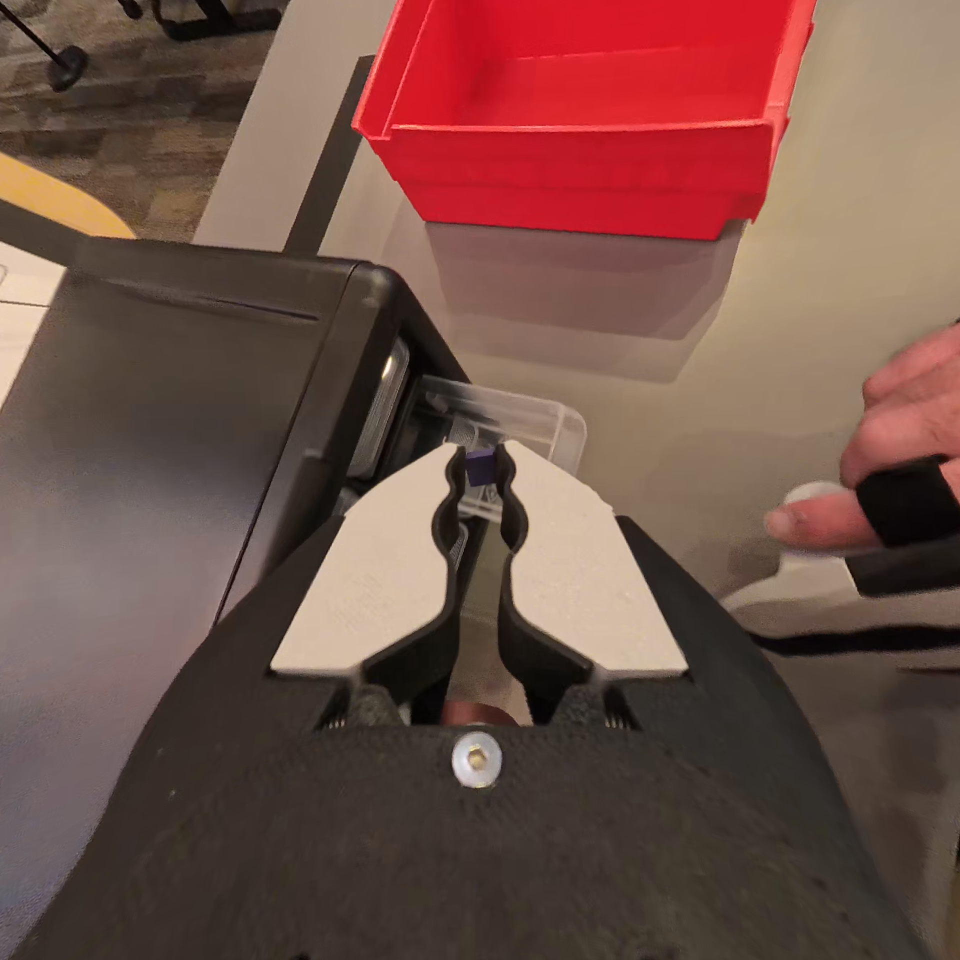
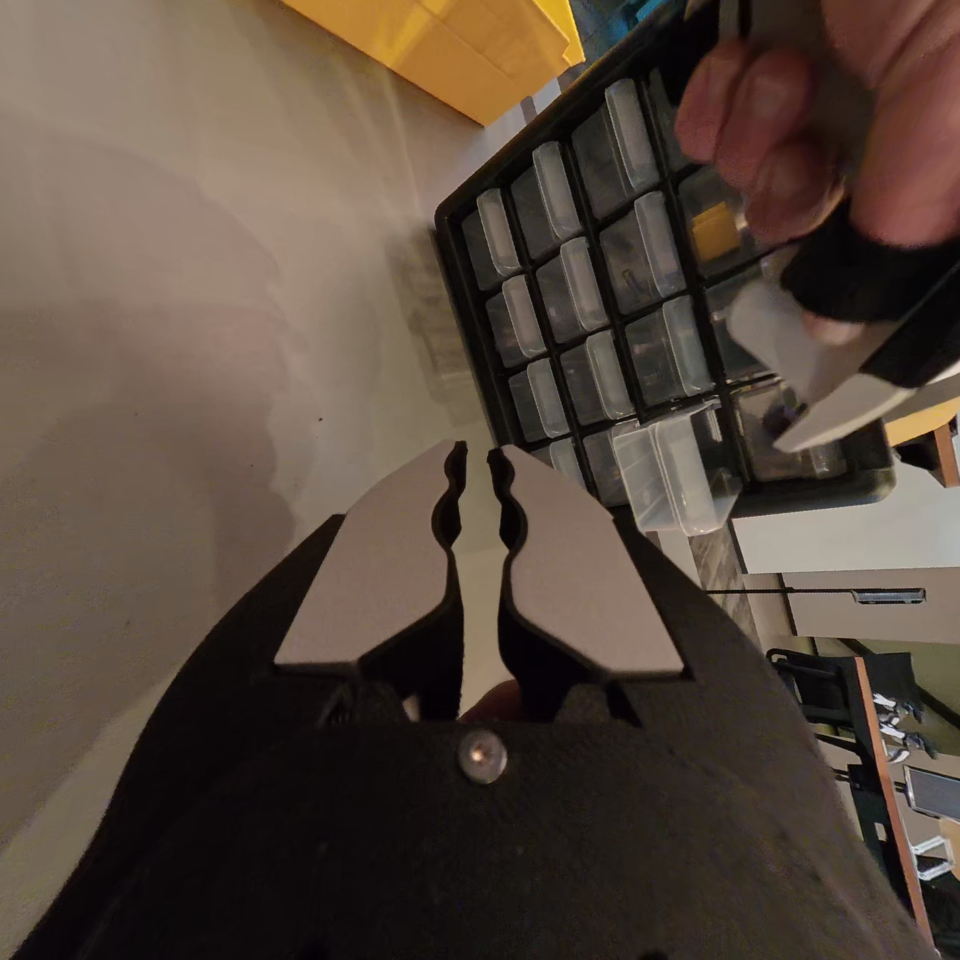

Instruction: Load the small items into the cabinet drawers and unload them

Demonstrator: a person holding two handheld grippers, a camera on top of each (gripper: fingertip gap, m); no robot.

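Red bin (image 1: 571,171), black cabinet (image 1: 182,415), purple block (image 1: 478,466), yellow bin (image 2: 457,57)

We see a beige table (image 1: 649,415). On it stand a red bin (image 1: 571,171), a black cabinet (image 1: 171,405) and a yellow bin (image 2: 467,57).

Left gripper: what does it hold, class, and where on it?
The left gripper pinches a small purple block by its two opposite sides, above the open clear drawer.

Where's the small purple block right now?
In the left wrist view, the purple block is pinched between the left gripper fingertips, above the pulled-out clear drawer of the black cabinet.
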